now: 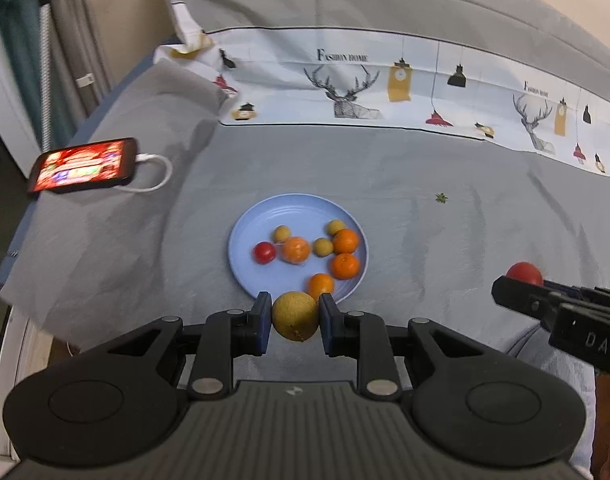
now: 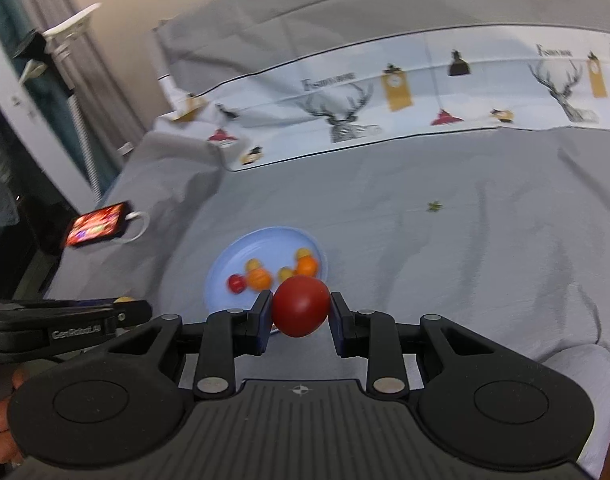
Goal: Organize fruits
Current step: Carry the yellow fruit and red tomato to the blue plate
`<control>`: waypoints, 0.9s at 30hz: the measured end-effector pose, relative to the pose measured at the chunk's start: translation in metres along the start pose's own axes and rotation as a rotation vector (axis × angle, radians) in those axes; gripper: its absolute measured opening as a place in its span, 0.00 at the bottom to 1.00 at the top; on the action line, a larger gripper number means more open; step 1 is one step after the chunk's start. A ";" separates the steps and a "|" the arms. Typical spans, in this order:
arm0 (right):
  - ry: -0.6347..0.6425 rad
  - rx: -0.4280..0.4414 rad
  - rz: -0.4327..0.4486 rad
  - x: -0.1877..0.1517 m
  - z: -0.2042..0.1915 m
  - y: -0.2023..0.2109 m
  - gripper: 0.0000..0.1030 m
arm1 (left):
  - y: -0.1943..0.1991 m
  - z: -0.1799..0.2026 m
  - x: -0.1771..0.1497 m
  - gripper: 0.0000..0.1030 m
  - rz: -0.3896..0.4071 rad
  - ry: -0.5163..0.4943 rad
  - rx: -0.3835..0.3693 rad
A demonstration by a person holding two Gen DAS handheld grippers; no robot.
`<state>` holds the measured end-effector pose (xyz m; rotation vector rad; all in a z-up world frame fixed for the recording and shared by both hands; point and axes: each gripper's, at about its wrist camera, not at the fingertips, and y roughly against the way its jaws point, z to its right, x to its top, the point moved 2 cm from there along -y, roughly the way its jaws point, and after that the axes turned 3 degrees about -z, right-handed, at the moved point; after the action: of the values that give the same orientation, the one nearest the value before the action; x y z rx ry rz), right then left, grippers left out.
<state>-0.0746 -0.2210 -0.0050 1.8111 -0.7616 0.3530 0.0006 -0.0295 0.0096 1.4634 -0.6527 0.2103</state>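
Observation:
A light blue plate (image 1: 265, 216) lies on the grey bedsheet and holds several oranges (image 1: 346, 266), small yellow fruits (image 1: 323, 247) and a small red tomato (image 1: 264, 253). My left gripper (image 1: 295, 318) is shut on a round yellow-brown fruit (image 1: 295, 316), held just in front of the plate's near rim. My right gripper (image 2: 301, 308) is shut on a red tomato (image 2: 301, 306), held above the sheet near the plate (image 2: 257, 246). In the left wrist view the right gripper (image 1: 517, 286) shows at the right edge with the tomato (image 1: 525, 272).
A lit phone (image 1: 83, 165) with a white charging cable (image 1: 153, 176) lies on the sheet at the left. A white printed pillow band (image 1: 385, 80) runs across the back. A small green leaf scrap (image 1: 441, 198) lies right of the plate.

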 end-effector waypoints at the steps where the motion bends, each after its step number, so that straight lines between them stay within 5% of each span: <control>1: 0.010 0.005 0.000 -0.003 -0.006 0.002 0.30 | 0.005 -0.004 -0.004 0.27 0.007 0.006 0.000; 12: 0.095 0.018 0.017 -0.022 -0.045 0.024 0.30 | 0.034 -0.016 -0.026 0.27 0.062 0.021 0.011; 27: 0.130 0.017 0.023 -0.026 -0.051 0.028 0.30 | 0.033 -0.017 -0.027 0.27 0.067 0.024 0.020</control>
<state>-0.1060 -0.1718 0.0195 1.7777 -0.6908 0.4879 -0.0335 -0.0018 0.0241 1.4568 -0.6827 0.2868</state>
